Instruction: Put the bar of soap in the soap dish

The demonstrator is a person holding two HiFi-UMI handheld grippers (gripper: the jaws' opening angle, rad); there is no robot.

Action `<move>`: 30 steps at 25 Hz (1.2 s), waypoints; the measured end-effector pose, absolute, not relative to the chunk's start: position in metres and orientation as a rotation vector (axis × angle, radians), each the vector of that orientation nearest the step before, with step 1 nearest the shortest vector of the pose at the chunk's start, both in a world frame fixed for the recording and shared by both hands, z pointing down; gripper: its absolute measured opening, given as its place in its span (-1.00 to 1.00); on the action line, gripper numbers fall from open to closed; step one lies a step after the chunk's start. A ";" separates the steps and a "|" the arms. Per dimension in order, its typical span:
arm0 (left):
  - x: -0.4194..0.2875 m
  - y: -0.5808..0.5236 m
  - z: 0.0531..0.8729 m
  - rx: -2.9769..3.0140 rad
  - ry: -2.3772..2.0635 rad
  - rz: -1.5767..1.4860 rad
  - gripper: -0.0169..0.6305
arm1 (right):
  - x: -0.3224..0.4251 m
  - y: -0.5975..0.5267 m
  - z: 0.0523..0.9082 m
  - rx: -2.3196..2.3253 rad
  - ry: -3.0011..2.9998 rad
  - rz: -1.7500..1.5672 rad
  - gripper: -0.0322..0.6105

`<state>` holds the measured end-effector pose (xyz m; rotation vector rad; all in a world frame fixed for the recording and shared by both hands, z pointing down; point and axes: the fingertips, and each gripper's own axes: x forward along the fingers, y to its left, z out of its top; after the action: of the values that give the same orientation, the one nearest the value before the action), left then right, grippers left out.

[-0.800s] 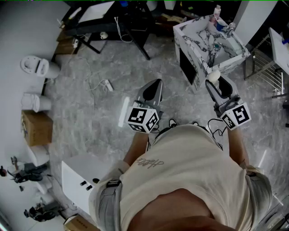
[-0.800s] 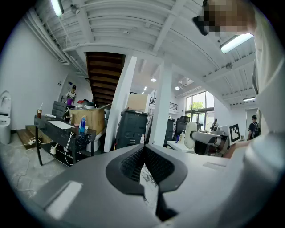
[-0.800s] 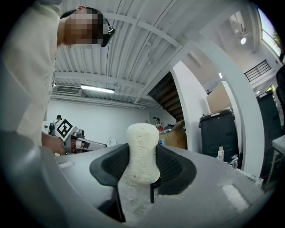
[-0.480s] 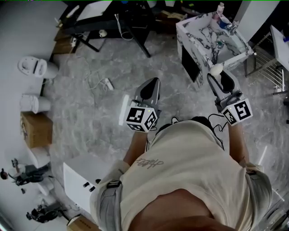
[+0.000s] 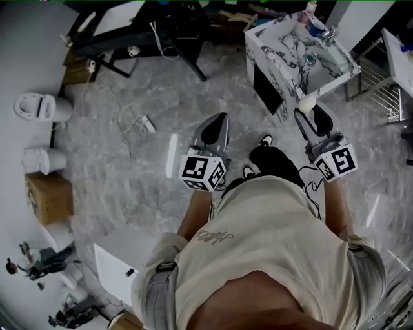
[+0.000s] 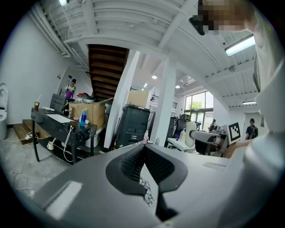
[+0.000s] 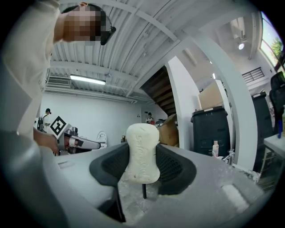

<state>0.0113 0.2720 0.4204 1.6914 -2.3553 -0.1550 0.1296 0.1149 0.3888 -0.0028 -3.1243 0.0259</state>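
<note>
A cream bar of soap (image 7: 141,153) stands upright between the pads of my right gripper (image 7: 141,147), which is shut on it. In the head view the bar of soap (image 5: 307,103) shows at the tip of the right gripper (image 5: 309,111), held level just short of the marble sink unit (image 5: 284,48). My left gripper (image 5: 219,121) hangs level over the floor, well left of the sink. Its jaws (image 6: 143,149) meet at the tips with nothing between them. I cannot make out a soap dish among the small items on the sink top.
A tap (image 5: 333,37) and bottles (image 5: 312,9) stand at the sink's far end. A wire rack (image 5: 387,87) is to its right, a black table (image 5: 148,32) at the back. White toilets (image 5: 39,106), a cardboard box (image 5: 48,196) and a power strip (image 5: 145,122) lie left.
The person has stepped forward and a black shoe now shows under the grippers. The floor and sink have shifted in the head view. Both grippers keep their pose, the soap still held.
</note>
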 end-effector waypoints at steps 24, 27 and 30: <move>-0.137 0.034 0.409 1.934 -2.122 0.022 -0.90 | 0.001 -0.081 0.440 0.290 -3.114 0.262 -0.31; -0.149 0.010 0.412 2.004 -2.064 0.028 -0.90 | 0.003 -0.097 0.447 0.418 -3.091 0.310 -0.31; -0.157 -0.012 0.423 2.079 -1.966 0.039 -0.90 | 0.004 -0.106 0.448 0.554 -3.065 0.295 -0.31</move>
<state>-0.1574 -0.0123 0.4233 2.0785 -1.9660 0.0391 0.0044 -0.1059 0.4478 0.5543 -3.0648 0.2947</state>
